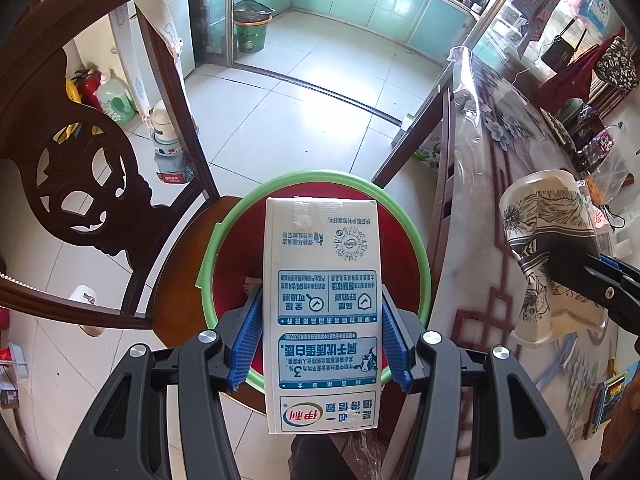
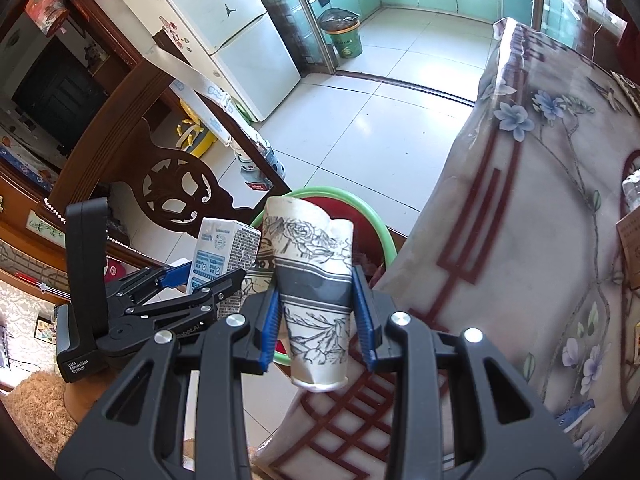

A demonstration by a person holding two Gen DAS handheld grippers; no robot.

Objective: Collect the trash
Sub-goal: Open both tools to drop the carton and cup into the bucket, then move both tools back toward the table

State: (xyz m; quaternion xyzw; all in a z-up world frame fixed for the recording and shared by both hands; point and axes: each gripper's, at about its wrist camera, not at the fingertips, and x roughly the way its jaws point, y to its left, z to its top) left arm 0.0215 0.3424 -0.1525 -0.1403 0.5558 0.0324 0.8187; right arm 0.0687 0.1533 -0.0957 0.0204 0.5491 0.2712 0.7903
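Observation:
My left gripper [image 1: 320, 334] is shut on a white milk carton [image 1: 322, 308] with blue print, held over a red bin with a green rim [image 1: 418, 236] that stands on a wooden chair seat. In the right wrist view my right gripper [image 2: 316, 320] is shut on a crushed paper cup [image 2: 316, 280] with black flower drawings, just above the same bin's green rim [image 2: 384, 232]. The same cup [image 1: 548, 248] shows at the right of the left wrist view, over the table edge. The left gripper [image 2: 204, 276] and its carton [image 2: 216, 252] sit just left of the cup.
A dark carved wooden chair back [image 1: 80, 184] rises left of the bin. A table with a floral cloth under clear plastic [image 2: 540, 220] lies to the right. A lined green waste bin [image 1: 251, 32] stands on the far kitchen floor. A white fridge [image 2: 240, 40] is at the back left.

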